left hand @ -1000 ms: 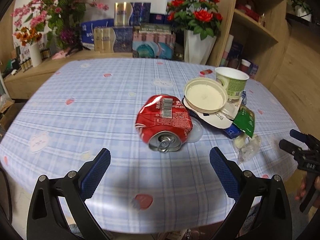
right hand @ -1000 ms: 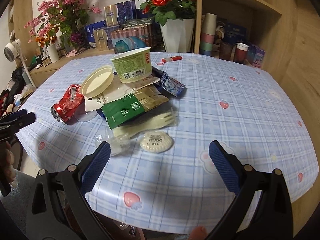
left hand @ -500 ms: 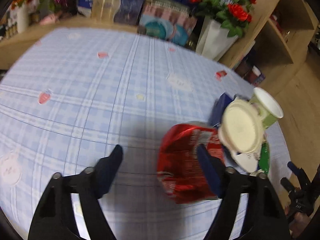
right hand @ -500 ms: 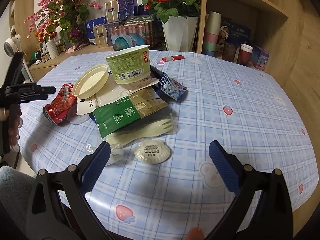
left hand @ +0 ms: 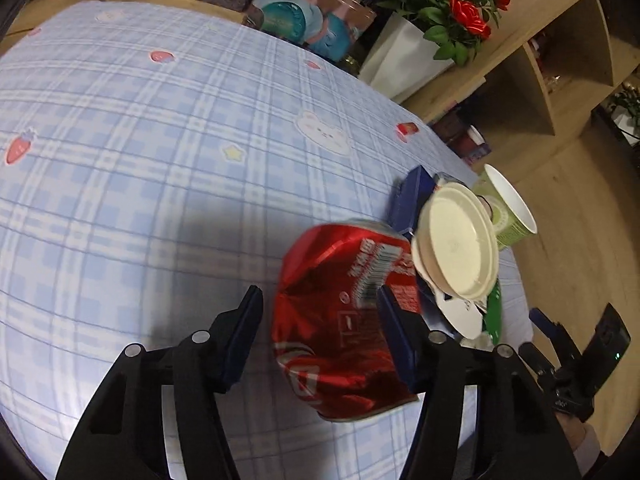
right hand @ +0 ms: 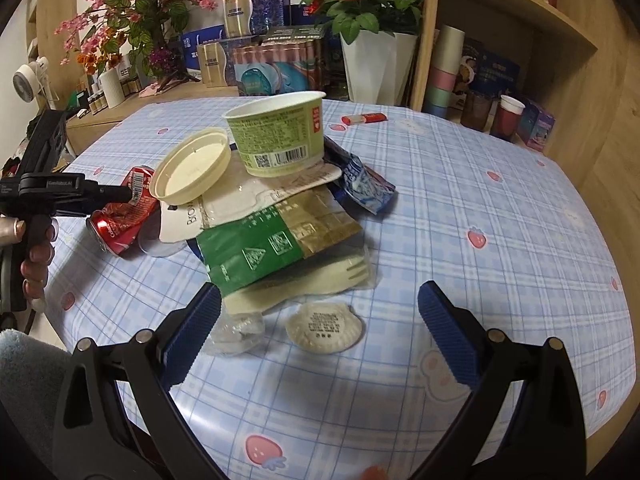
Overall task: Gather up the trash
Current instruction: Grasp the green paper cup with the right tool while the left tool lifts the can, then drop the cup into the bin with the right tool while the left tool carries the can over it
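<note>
Since a second ago the left claw (left hand: 320, 320) has swung in low over the crushed red can (left hand: 344, 320), which lay well ahead of it then. Its jaws have just been closing, from full spread to about half, with the can between them. Right pad lies against the can's flank; left pad stands just clear of the dented metal, a sliver of tablecloth showing between. Not yet pinching. The right wrist view shows the same claw's tip at the can's upper side, the can lying on its side on the table (right hand: 500, 240), mouth toward the near edge.

The right claw (right hand: 320, 332) is spread wide with nothing between its pads and has barely shifted; the litter heap sits slightly closer to it than before.

Materials:
- Can: thin aluminium, creased and flattened, glossy red, barcode panel.
- Cream lid (right hand: 192, 166): round moulded plastic, raised rim, leaning on the can and heap.
- Green paper cup (right hand: 278, 132): tapered, printed label, upright on top of the heap.
- Green and gold sachet (right hand: 276, 240): flat foil film.
- Blue wrapper (right hand: 362, 184): crinkled foil.
- Cream disposable fork (right hand: 320, 276): in clear sleeve.
- Small scalloped white pod (right hand: 324, 328): printed lid, alone on the tablecloth.
- Tablecloth: smooth blue plaid vinyl, strawberry prints.
</note>
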A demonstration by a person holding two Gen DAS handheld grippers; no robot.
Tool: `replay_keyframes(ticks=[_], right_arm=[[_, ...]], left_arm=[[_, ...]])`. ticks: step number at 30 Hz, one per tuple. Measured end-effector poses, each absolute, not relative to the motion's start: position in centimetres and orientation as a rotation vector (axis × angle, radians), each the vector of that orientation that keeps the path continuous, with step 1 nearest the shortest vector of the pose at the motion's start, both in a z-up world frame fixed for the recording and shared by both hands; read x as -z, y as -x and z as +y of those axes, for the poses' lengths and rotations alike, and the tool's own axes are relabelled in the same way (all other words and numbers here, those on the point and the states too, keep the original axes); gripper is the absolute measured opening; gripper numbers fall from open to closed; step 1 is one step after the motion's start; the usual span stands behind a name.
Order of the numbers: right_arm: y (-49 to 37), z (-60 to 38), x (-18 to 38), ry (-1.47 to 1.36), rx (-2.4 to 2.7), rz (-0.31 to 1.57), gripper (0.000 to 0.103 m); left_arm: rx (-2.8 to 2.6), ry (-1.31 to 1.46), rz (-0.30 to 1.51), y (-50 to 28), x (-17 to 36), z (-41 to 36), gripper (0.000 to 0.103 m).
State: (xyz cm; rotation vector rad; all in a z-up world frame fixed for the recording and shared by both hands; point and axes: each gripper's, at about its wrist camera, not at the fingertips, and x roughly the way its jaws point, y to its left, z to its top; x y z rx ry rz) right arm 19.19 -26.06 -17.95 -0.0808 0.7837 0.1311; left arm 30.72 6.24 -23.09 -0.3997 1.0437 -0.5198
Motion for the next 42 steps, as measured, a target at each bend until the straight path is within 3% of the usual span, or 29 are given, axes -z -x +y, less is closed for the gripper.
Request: replay_keyframes(ticks=[3, 6, 11, 13, 17, 34, 37, 42], right_arm=[[-19.6, -25.7, 17.6, 0.104, -0.139, 0.778, 0.097], [-20.2, -25.2, 17.1, 0.124, -0.148, 0.768, 0.097], [-21.3, -24.6, 15.8, 0.172, -0.173, 0.734, 0.097], [-22.0, -24.4, 15.2, 0.197, -0.174, 0.715, 0.097], [-24.0, -23.7, 13.7, 0.224, -0.17, 0.65, 0.097], [-32.7, -20.2, 15.0, 0.179, -0.168, 0.746, 0.097], [-32.8, -20.6, 14.8, 0.148, -0.177, 0.765, 0.085], [-30.9, -21.9, 12.8, 0.097, -0.172, 0.718, 0.084]], left_arm=[[0.532, 0.384, 1.036, -30.4, 23.1, 6.0, 0.057], [0.55, 0.434, 1.057, -30.6, 23.5, 6.2, 0.043], [0.569, 0.59, 1.114, -30.5, 24.2, 7.3, 0.033], [0.569, 0.591, 1.077, -29.8, 23.5, 7.8, 0.021], [0.526, 0.559, 0.962, -28.2, 20.8, 9.1, 0.008], [0.363, 0.4, 0.768, -25.0, 15.5, 11.6, 0.006], [0.357, 0.383, 0.754, -24.5, 14.9, 11.7, 0.006], [0.356, 0.346, 0.716, -23.2, 13.1, 11.5, 0.006]])
